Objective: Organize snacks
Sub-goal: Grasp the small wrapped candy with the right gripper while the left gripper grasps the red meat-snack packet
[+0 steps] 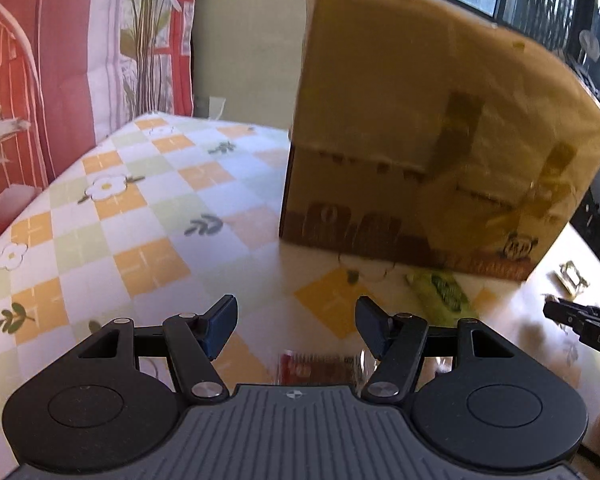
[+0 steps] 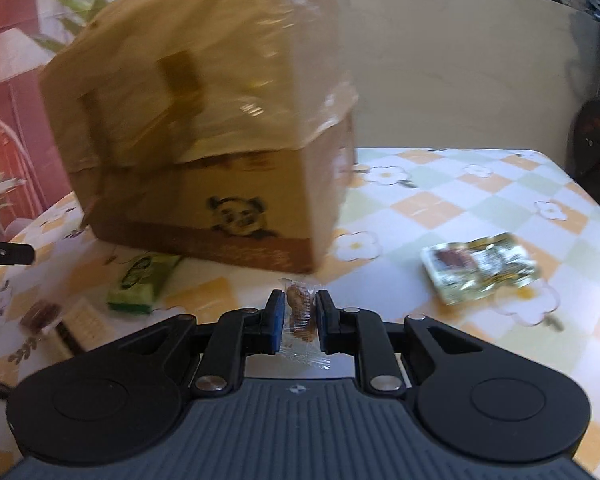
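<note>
A cardboard box (image 1: 432,128) with a panda print stands on the checkered table; it also shows in the right wrist view (image 2: 204,136). My right gripper (image 2: 299,316) is shut on a small clear-wrapped snack (image 2: 300,312), held in front of the box. My left gripper (image 1: 296,320) is open and empty above the table, left of the box front. A green snack pack (image 1: 444,292) lies by the box; it also shows in the right wrist view (image 2: 140,280). A red snack wrapper (image 1: 316,366) lies under my left gripper. A shiny snack pack (image 2: 480,268) lies at the right.
The checkered tablecloth (image 1: 120,216) covers the table. A brown-and-white snack (image 2: 60,324) lies at the left. The other gripper's tip (image 1: 580,320) shows at the right edge. A red curtain and a wall are behind.
</note>
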Motion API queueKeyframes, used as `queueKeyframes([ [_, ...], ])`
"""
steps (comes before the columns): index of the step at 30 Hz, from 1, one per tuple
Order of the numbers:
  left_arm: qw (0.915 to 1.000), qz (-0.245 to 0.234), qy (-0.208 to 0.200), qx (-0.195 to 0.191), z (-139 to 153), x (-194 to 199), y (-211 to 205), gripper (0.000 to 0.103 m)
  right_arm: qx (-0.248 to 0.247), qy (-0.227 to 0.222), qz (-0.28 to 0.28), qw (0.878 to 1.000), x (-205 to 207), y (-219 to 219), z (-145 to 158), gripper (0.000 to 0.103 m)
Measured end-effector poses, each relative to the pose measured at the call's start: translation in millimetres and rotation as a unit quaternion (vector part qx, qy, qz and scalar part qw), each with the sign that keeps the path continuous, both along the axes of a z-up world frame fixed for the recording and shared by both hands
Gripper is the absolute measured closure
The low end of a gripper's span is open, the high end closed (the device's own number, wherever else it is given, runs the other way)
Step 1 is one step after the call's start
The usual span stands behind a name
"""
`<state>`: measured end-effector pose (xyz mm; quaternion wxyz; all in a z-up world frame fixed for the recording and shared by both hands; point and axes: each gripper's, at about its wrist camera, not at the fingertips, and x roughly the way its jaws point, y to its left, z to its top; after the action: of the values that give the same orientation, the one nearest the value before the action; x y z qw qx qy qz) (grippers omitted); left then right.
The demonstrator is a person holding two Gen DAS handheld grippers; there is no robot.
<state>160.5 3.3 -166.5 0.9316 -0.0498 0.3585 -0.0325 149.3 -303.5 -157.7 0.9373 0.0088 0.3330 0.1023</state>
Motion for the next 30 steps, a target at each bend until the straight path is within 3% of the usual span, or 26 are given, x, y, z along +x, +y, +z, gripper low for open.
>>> queueKeyframes([
  [8, 0.9992, -0.021, 0.033, 0.014, -15, -5, -7, 0.036, 0.004, -0.02, -0.019, 1.0, -5, -5, 0, 0.085],
  [15, 0.9979, -0.037, 0.037, 0.038, -17, -22, 6, 0.036, 0.014, -0.02, -0.022, 0.999, -6, -8, 0, 0.085],
  [20, 0.9941, -0.089, 0.048, 0.041, -20, -25, 8, 0.036, 0.012, -0.019, -0.021, 1.0, -6, -7, 0, 0.085],
  [24, 0.9864, -0.126, 0.039, 0.098, -26, -29, -4, 0.035, 0.01, -0.017, -0.019, 1.0, -5, -6, -1, 0.085],
  [30, 0.979, -0.148, 0.009, 0.14, -31, -17, -12, 0.035, 0.011, -0.015, -0.019, 1.0, -4, -6, -1, 0.085],
])
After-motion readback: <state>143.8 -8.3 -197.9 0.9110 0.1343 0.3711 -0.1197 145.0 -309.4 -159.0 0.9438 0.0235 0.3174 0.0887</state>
